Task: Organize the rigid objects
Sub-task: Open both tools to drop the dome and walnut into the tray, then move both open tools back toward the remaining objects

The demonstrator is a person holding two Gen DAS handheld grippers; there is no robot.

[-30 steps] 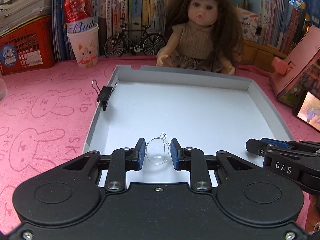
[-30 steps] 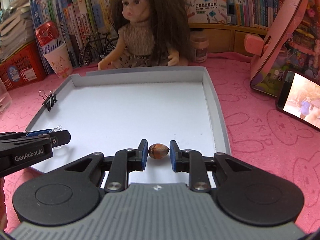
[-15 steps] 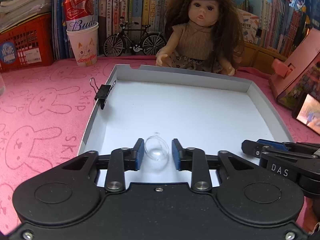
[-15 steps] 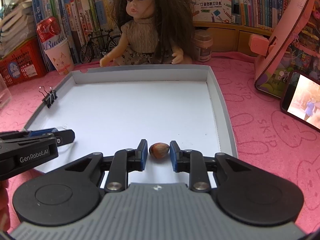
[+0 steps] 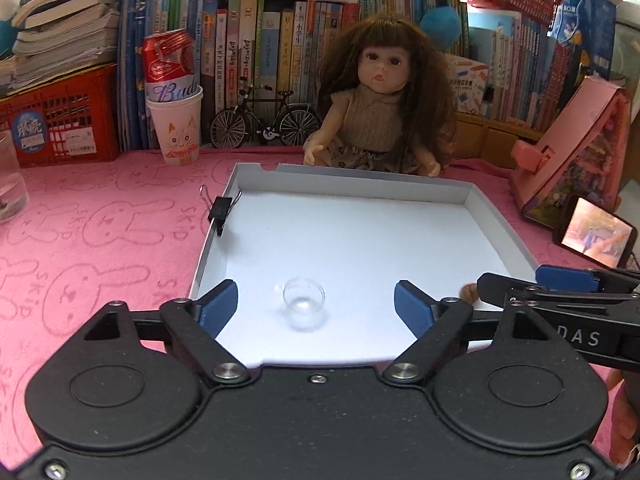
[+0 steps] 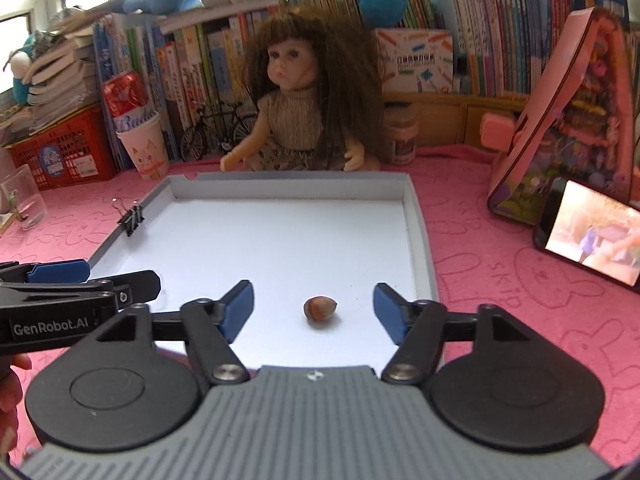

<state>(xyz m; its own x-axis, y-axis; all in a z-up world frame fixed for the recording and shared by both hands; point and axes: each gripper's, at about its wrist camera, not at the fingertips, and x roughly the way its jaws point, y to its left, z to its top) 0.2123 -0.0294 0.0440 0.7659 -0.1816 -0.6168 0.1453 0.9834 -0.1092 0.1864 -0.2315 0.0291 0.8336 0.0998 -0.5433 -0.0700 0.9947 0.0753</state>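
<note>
You are in the release step: both jaws have just been opening, leaving the left hand-held gripper [image 5: 316,306] spread around the clear cup [image 5: 304,299] and the right hand-held gripper [image 6: 313,310] spread around the hazelnut [image 6: 319,308], both resting in the white tray [image 5: 360,184]. Next, draw each one back without nudging its piece.

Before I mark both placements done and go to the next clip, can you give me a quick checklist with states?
1. Left hand-held gripper jaws clear of the clear plastic half-sphere, having just opened: ok.
2. Right hand-held gripper jaws clear of the hazelnut, having just opened: ok.
3. Half-sphere resting on the white tray floor: ok.
4. Hazelnut lying inside the tray, short of its right wall: ok.
5. Binder clip clipped on the tray's left wall: ok.
6. Half-sphere settled, not rocking: cannot tell.
</note>
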